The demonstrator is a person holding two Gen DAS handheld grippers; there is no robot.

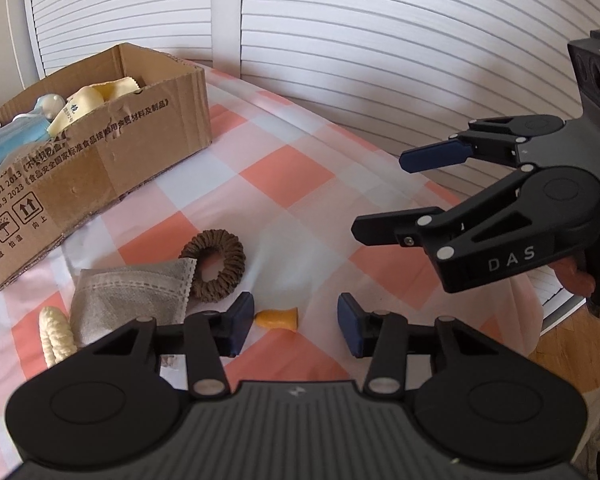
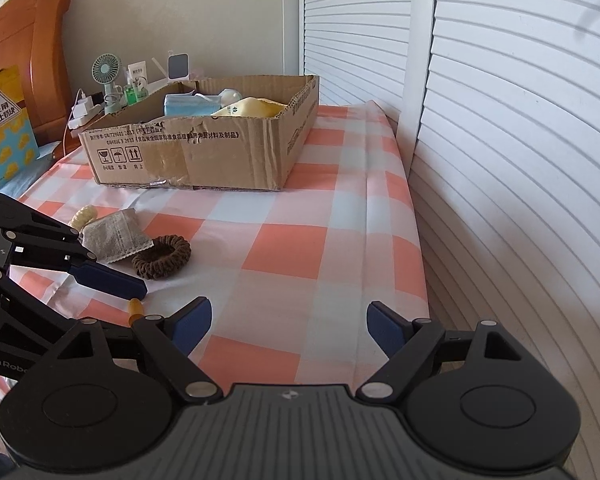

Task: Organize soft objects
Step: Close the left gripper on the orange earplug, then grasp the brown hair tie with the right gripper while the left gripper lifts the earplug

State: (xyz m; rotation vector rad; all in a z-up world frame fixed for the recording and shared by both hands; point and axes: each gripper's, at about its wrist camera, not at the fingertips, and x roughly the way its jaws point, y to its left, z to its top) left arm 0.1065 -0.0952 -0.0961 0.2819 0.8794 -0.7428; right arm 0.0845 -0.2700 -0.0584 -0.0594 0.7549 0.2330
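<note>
A small orange foam earplug (image 1: 278,318) lies on the checked cloth between the jaws of my left gripper (image 1: 296,324). It touches the left pad while the right pad stands apart, so the gripper is open. Just left of it lie a brown scrunchie (image 1: 216,266), a grey fabric sachet (image 1: 136,296) and a cream ribbed piece (image 1: 54,336). My right gripper (image 2: 290,328) hovers open and empty over the cloth, to the right of the earplug (image 2: 134,310). A cardboard box (image 2: 204,152) at the back holds blue face masks, a yellow cloth and a white item.
White louvred doors (image 2: 500,160) run close along the table's right edge (image 2: 416,240). Behind the box stand a small fan (image 2: 106,70), bottles and a charger, with a wooden headboard (image 2: 24,40) and a yellow bag (image 2: 4,128) at far left. Wooden floor (image 1: 572,340) shows beyond the table.
</note>
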